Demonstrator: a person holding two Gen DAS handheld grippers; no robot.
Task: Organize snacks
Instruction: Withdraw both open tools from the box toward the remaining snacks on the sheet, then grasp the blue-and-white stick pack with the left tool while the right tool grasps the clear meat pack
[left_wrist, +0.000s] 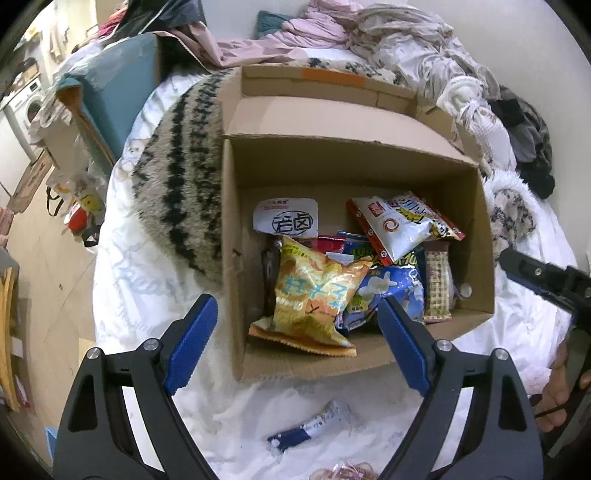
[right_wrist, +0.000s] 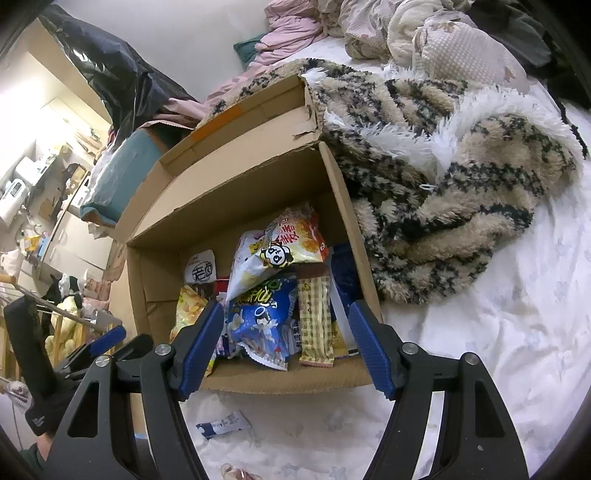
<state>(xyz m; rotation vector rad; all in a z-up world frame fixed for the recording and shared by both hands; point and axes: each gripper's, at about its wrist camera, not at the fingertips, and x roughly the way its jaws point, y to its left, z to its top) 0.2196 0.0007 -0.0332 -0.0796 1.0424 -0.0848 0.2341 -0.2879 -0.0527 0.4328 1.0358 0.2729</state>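
Two grippers: the left gripper (left_wrist: 297, 325) and the right gripper (right_wrist: 286, 341) both hang over the near edge of the cardboard box (left_wrist: 484, 236), jaws spread wide, nothing between them.
Box contents: most of the snacks sit inside already, among them a yellow chip bag (left_wrist: 314, 295), a blue bag (right_wrist: 260, 321), a white and red bag (left_wrist: 397, 225) lying on top of the pile and a checked bar (right_wrist: 314, 321) propped on end at the right side.
Leftover: a small blue and white packet (left_wrist: 308, 428) lies on the white bedsheet (right_wrist: 498, 332) just in front of the box, outside it. Something pinkish shows at the bottom edge of both views; I can't tell what it is.
Surroundings: a furry striped blanket (right_wrist: 461, 192) is bunched against the box.
Stage, I'd say: nearly done, with the stray packet left to collect.
Risk one: the packet is flat on soft bedding, so the fingertips may pinch sheet along with it.
Risk two: the pile is loose and heaped, so a packet dropped on top could slide or tip the bar.
Risk three: the box stands on a yielding mattress, so a knock on its near wall could shift it.
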